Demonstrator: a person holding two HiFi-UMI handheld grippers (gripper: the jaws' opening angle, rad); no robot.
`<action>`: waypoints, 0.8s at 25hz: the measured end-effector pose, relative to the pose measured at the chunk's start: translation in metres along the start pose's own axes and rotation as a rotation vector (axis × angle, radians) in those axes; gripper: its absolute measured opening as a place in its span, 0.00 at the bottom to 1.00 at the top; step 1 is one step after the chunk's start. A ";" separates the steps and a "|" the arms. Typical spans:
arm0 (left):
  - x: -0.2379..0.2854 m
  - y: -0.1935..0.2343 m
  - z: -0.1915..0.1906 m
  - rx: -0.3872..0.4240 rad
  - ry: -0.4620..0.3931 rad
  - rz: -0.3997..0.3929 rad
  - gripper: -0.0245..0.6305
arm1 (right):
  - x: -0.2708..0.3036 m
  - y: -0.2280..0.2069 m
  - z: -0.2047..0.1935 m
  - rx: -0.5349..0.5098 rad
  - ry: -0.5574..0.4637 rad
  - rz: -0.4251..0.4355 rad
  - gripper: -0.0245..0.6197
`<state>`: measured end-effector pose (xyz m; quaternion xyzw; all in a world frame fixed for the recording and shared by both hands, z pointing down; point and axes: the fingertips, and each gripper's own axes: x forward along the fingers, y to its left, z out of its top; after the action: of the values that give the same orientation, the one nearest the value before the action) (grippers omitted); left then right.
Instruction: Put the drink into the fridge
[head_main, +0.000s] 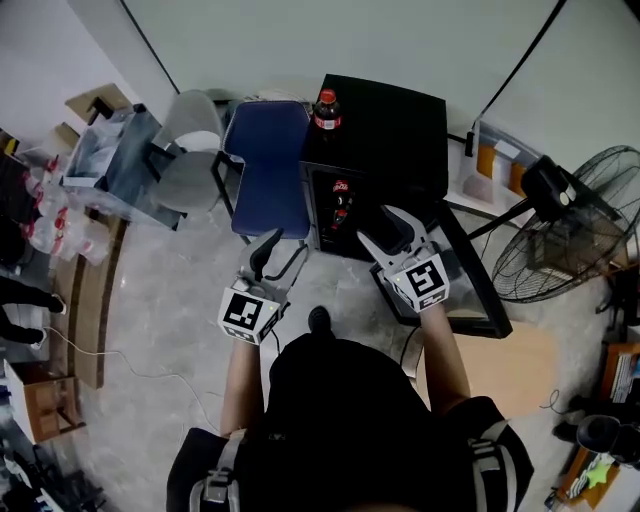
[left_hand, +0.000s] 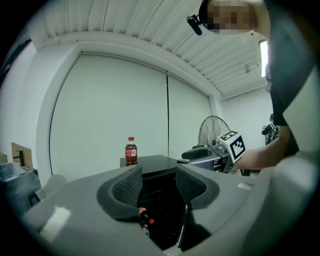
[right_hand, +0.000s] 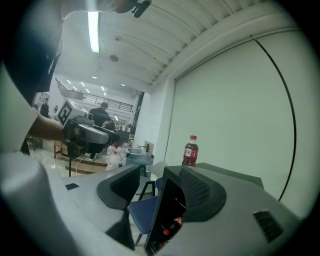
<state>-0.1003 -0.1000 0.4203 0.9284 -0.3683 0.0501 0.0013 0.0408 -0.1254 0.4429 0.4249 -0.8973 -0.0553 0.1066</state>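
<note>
left gripper (head_main: 265, 252): jaws spread apart with nothing between them. Held low in front of the body, forearm roughly level, aimed at the open front of the fridge (head_main: 392, 120). Looks parked on standby rather than reaching.
blue chair (head_main: 270, 165): tucked just beside the fridge's left side. Not part of the job, probably just something to steer clear of.
drink (head_main: 326, 108): standing upright on top of the fridge near its back left corner, red cap up. Well apart from both grippers, touched by neither. Easy to grab from up there, which is likely the point of leaving it on top.
bottles inside (head_main: 341, 203): already on the shelves, visible through the open front, red caps showing. Hard to tell how much room is left beside them.
right gripper (head_main: 393, 230): also spread wide and empty. Pushed a bit further forward than the left one, arm stretched out, close to the fridge front. Nearer the door side, so likely the one for the grab, just a guess.
fridge door (head_main: 478, 290): swung wide open to the right, leaving a clear way in. No door step left, judging by this.
fan (head_main: 565, 230): off at the far right, well apart from everything, ignorable.
next: probably raising one gripper to the fridge top and closing on the bottle's body.
</note>
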 end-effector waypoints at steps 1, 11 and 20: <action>0.001 0.005 -0.001 0.002 0.001 -0.008 0.36 | 0.003 -0.001 0.000 -0.001 0.004 -0.011 0.45; 0.007 0.050 0.002 0.014 -0.044 -0.045 0.34 | 0.037 -0.018 0.010 -0.006 -0.007 -0.105 0.43; 0.010 0.065 -0.005 0.003 -0.031 -0.064 0.33 | 0.058 -0.039 0.033 -0.012 -0.022 -0.149 0.41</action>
<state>-0.1380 -0.1541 0.4239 0.9403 -0.3383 0.0363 -0.0040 0.0265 -0.1949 0.4122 0.4894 -0.8638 -0.0731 0.0950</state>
